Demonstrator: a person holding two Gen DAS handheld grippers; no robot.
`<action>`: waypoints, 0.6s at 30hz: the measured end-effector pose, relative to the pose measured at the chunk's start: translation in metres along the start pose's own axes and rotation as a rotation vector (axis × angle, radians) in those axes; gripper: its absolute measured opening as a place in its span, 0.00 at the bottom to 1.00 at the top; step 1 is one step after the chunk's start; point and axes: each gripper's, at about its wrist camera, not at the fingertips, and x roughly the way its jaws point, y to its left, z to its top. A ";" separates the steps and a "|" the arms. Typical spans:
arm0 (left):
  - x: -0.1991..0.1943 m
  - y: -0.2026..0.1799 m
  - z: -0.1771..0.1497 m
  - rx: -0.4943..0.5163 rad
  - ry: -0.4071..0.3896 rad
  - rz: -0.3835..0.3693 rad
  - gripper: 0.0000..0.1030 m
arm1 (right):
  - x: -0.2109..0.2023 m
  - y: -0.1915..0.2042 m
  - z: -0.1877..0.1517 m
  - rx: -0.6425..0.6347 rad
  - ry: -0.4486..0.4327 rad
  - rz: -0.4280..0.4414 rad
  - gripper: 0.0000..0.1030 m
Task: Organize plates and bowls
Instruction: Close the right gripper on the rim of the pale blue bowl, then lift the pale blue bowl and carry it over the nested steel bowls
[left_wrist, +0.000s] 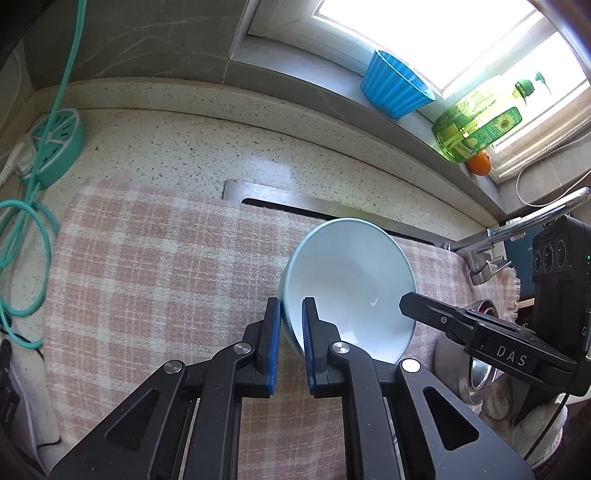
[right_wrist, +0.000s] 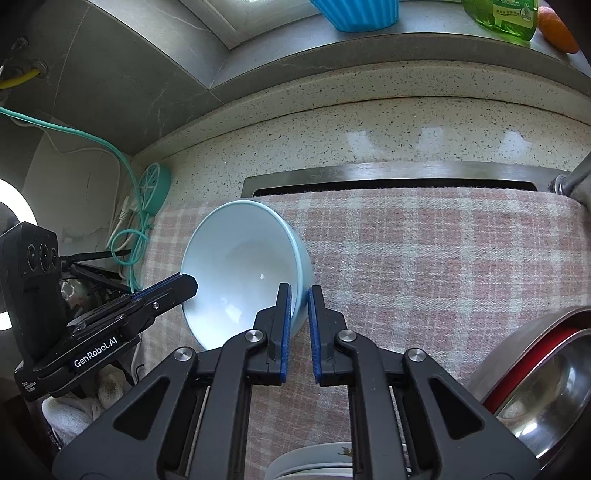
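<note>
1 lt-blue bowl (left_wrist: 351, 280); 2 steel bowls (right_wrist: 546, 373); 2 grippers (left_wrist: 291, 314); 1 checked cloth (left_wrist: 155, 258).

We see a glossy, smooth pale-blue ceramic bowl (left_wrist: 351, 284) on a matt woven checked cloth (left_wrist: 155, 258). At twelve o'clock, speckled polished stone counter (left_wrist: 221, 147); at five o'clock, shiny metal bowls (right_wrist: 535, 387). Gripper pads (right_wrist: 285, 328) look ribbed blue rubber.
</note>
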 end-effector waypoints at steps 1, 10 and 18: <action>-0.002 -0.001 -0.001 0.003 -0.004 0.002 0.10 | -0.003 0.001 -0.001 0.000 -0.002 0.002 0.09; -0.026 -0.018 -0.012 0.039 -0.041 -0.007 0.10 | -0.040 0.003 -0.013 -0.014 -0.031 0.024 0.09; -0.047 -0.049 -0.026 0.102 -0.063 -0.029 0.10 | -0.081 -0.011 -0.031 0.003 -0.072 0.045 0.09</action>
